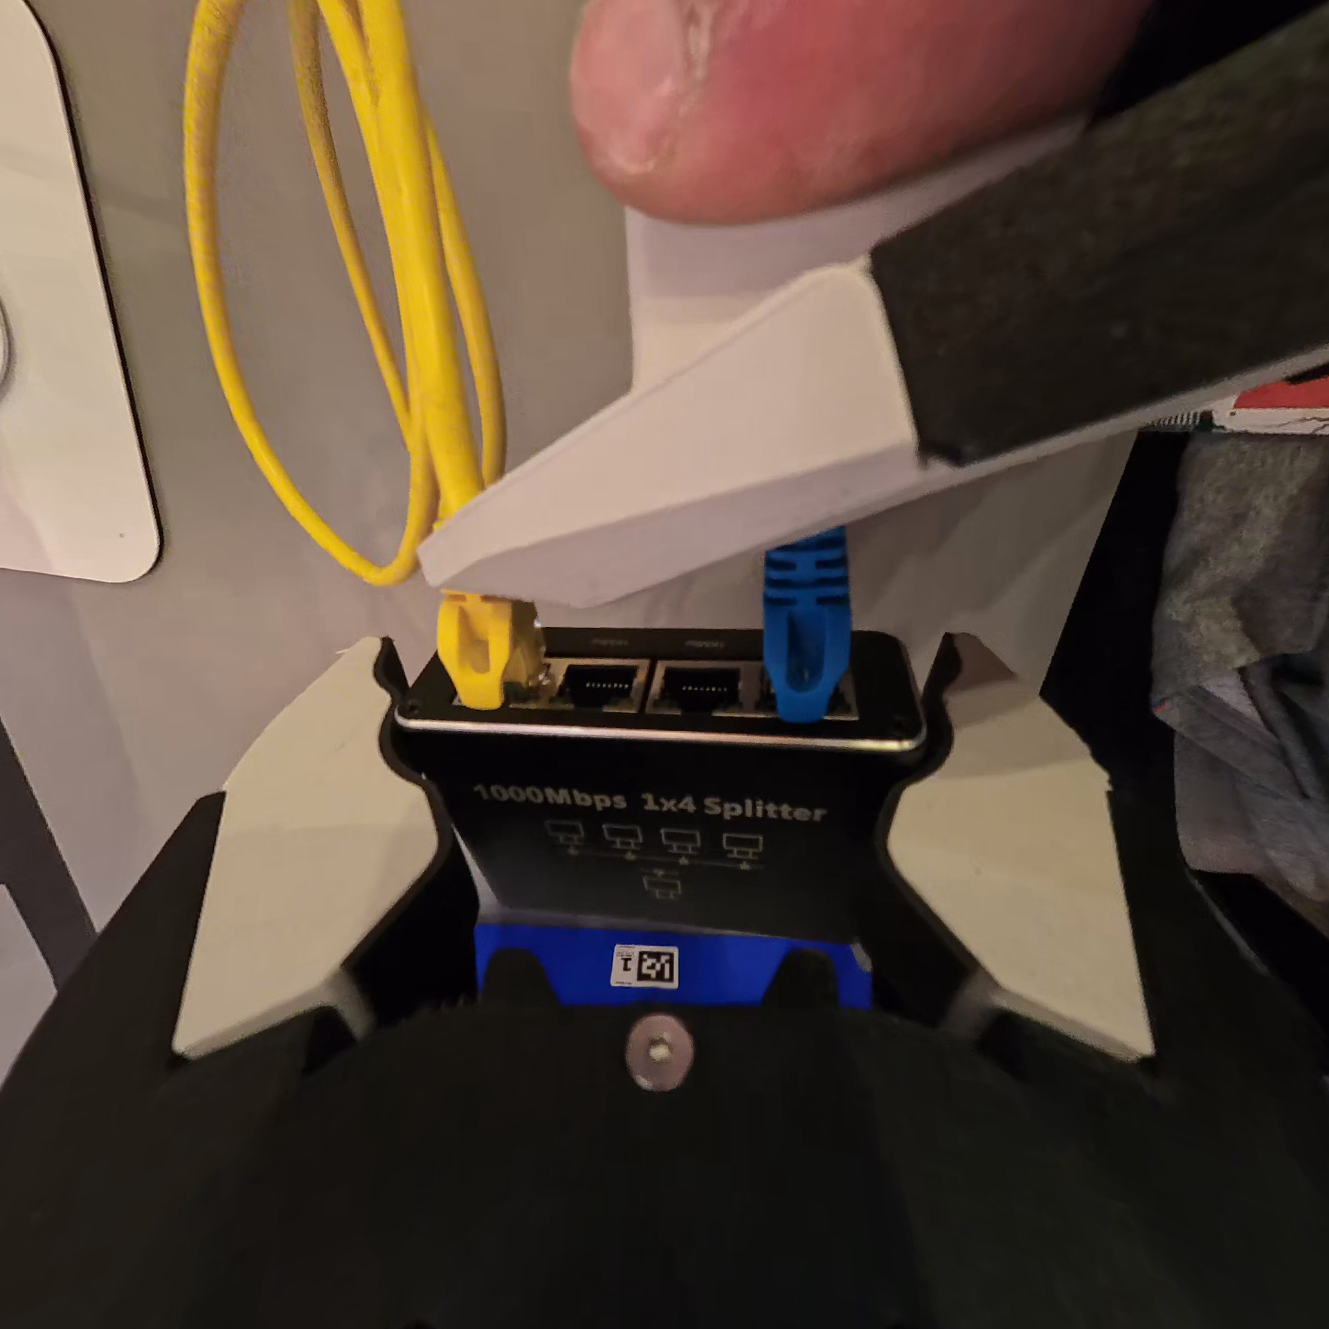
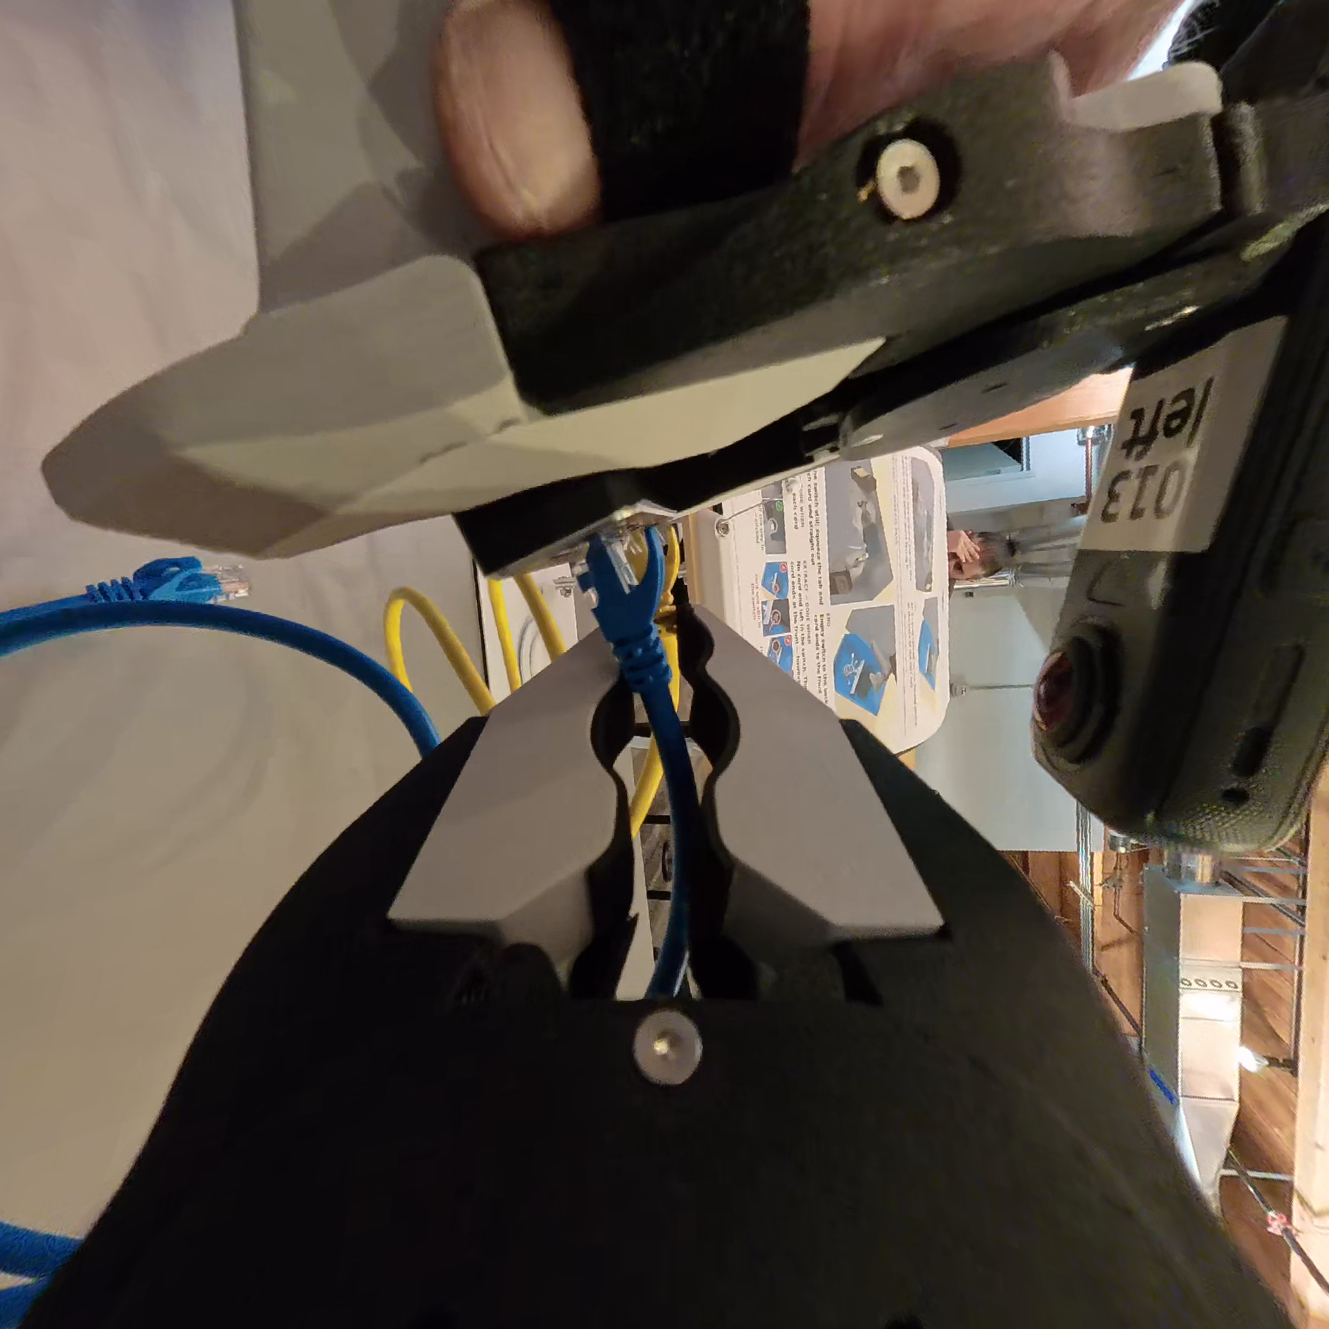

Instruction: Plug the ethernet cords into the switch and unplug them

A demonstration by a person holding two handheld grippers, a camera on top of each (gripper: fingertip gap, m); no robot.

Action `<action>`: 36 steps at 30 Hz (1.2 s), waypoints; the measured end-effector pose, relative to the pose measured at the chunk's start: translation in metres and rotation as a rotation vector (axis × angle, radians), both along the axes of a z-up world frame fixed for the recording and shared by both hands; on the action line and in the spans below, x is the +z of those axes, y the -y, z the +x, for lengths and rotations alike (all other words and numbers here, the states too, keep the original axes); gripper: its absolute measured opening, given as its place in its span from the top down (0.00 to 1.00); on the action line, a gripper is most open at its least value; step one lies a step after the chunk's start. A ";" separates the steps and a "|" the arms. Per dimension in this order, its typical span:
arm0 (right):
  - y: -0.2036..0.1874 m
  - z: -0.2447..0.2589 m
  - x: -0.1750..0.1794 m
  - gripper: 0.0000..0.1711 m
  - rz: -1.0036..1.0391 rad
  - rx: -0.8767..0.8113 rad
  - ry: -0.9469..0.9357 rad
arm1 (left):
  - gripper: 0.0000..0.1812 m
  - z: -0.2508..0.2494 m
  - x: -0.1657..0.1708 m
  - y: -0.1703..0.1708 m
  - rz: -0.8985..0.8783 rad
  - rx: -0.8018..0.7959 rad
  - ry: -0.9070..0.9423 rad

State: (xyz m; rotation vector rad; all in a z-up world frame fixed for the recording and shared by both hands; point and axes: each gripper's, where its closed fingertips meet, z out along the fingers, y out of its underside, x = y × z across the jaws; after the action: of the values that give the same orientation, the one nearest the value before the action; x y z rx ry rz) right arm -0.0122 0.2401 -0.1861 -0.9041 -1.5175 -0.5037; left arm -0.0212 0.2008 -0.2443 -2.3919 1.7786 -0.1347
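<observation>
We find the left tongs (image 1: 658, 676) clenched on the switch (image 1: 658, 777), steadying it; the right tongs (image 2: 658, 640) clasp the blue cord (image 2: 636, 633) beside its seated plug, presumably for extraction.

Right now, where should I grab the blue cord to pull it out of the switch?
Grip the ribbed boot of the blue cord right behind its plug, coming from the cable side, opposite the switch. It stands straight out of the end port, so pull along it.
</observation>
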 end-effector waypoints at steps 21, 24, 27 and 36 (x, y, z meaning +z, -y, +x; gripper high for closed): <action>0.009 -0.005 -0.033 0.97 -0.041 0.034 0.037 | 0.29 -0.007 -0.030 0.017 -0.137 0.041 -0.033; 0.010 -0.006 -0.038 0.97 -0.041 0.041 0.049 | 0.29 -0.009 -0.035 0.017 -0.133 0.034 -0.038; 0.010 -0.007 -0.040 0.97 -0.031 0.060 0.058 | 0.29 -0.010 -0.037 0.018 -0.140 0.033 -0.041; 0.020 -0.008 -0.046 0.92 -0.062 0.192 0.088 | 0.29 -0.008 -0.039 0.027 -0.230 0.065 -0.002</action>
State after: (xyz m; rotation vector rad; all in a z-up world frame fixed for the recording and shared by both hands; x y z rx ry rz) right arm -0.0198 0.2198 -0.2317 -0.7826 -1.6887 -0.3628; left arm -0.0289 0.1736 -0.2837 -2.6025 1.7707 -0.3460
